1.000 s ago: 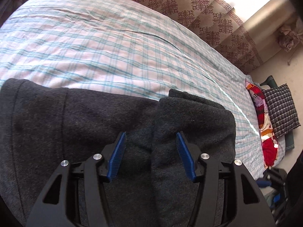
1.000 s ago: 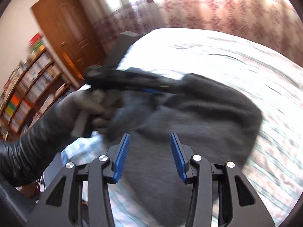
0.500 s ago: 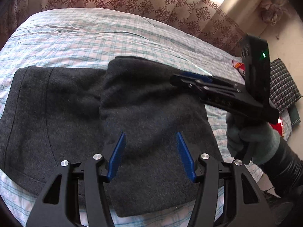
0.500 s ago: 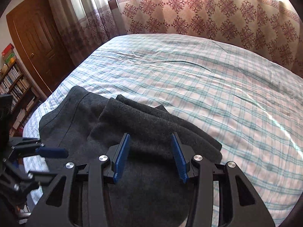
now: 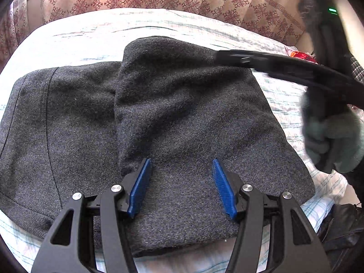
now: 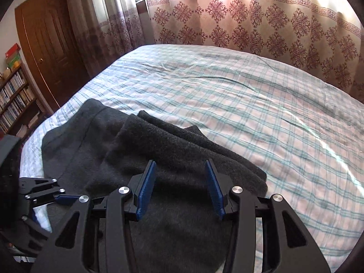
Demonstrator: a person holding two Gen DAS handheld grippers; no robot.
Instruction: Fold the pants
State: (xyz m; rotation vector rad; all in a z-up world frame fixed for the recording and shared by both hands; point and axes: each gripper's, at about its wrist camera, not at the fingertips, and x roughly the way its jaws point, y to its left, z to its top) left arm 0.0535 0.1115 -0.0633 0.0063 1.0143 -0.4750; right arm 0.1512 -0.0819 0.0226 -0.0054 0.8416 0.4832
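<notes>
Dark grey wool pants (image 5: pixel 182 113) lie folded over on the checked bed sheet (image 5: pixel 91 36), the leg part lying on top of the waist part. My left gripper (image 5: pixel 180 166) is open and empty, hovering over the near edge of the folded pants. My right gripper (image 6: pixel 179 167) is open and empty above the pants (image 6: pixel 141 159) in the right wrist view. It also shows in the left wrist view (image 5: pixel 218 58) at the upper right, held by a gloved hand (image 5: pixel 329 134) over the pants' far right corner.
Patterned curtains (image 6: pixel 250 22) hang behind the bed. A wooden door (image 6: pixel 50 45) and a bookshelf (image 6: pixel 16 95) stand at the left. A checked pillow (image 5: pixel 358 72) and red fabric (image 5: pixel 300 55) lie at the right end of the bed.
My left gripper has pulled back a little toward the pants' near edge. My right gripper has lifted higher over the pants. Both stay open and the pants lie still.
</notes>
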